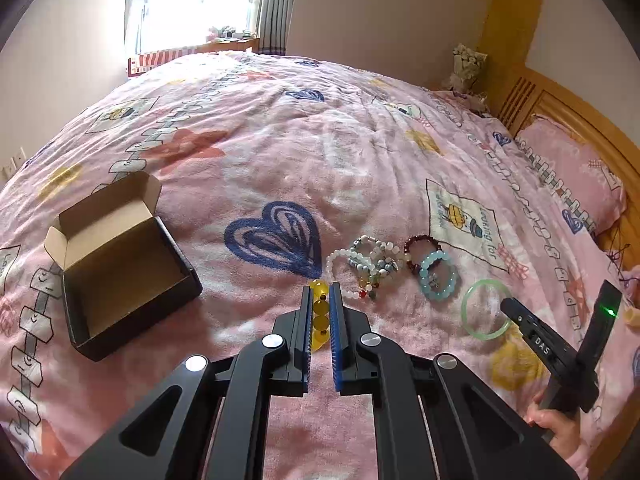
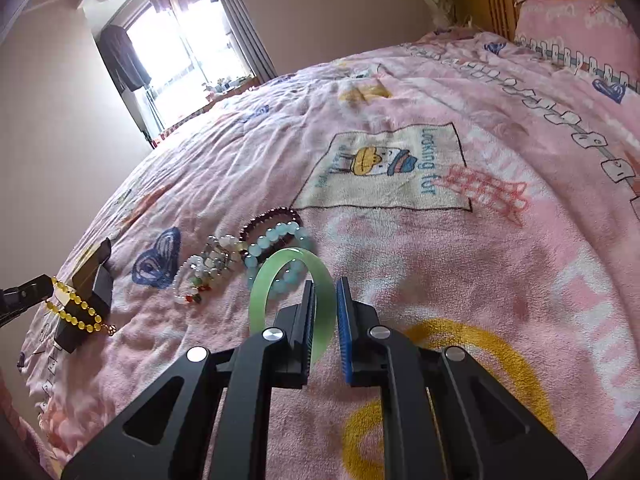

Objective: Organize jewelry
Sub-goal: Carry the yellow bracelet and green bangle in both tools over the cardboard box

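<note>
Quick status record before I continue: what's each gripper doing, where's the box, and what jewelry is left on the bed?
left gripper: shut on yellow bead bracelet
right gripper: fingers astride green bangle, grip unclear
box: open, nothing visible inside, left of the pile
left on blanket: white bead strands, dark red bracelet, light blue bracelet

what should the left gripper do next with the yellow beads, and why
Probably carry them left to the open cardboard box and release. The left gripper is already shut on the yellow bead bracelet, lifted off the bedspread, and the box looks empty.
</note>
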Motion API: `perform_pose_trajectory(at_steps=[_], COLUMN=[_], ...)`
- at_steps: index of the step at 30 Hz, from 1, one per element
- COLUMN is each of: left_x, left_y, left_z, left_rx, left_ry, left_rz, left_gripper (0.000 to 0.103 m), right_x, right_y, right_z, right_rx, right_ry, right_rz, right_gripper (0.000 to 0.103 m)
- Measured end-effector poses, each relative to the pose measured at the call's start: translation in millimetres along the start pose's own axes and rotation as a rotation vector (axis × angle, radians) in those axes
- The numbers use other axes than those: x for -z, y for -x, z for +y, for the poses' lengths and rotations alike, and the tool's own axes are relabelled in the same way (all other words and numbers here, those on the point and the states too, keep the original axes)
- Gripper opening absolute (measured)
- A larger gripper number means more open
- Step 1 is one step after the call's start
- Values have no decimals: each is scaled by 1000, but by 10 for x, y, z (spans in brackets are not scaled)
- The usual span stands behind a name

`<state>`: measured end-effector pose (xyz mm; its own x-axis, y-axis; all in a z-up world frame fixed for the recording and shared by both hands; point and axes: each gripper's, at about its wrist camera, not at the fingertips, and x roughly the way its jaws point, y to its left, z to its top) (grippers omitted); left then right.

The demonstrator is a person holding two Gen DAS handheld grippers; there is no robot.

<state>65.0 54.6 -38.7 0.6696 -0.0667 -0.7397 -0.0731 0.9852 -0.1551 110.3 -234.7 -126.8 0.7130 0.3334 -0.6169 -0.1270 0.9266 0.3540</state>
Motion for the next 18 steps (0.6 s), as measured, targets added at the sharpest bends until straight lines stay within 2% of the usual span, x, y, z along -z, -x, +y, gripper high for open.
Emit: perform_pose_trajectory(at_steps=[4, 9, 14, 18], left_x=[-49, -94, -122, -131], left_y=[166, 380, 535, 619], left_z=[73, 179, 373, 607], left_rx=[1, -17, -58, -69], left_ry=[-2, -19, -21, 0], left_rz=[-37, -92, -131, -141], left_gripper=[9, 9, 9, 9], right_x=[17, -158, -379, -484], right_y=[201, 357, 377, 323], right_z=[108, 384, 841, 1373], right_rx=[-35, -100, -181, -235], right_ry=[21, -1, -57, -28], right_rz=[-25, -62, -82, -96], right_gripper=[12, 12, 12, 12])
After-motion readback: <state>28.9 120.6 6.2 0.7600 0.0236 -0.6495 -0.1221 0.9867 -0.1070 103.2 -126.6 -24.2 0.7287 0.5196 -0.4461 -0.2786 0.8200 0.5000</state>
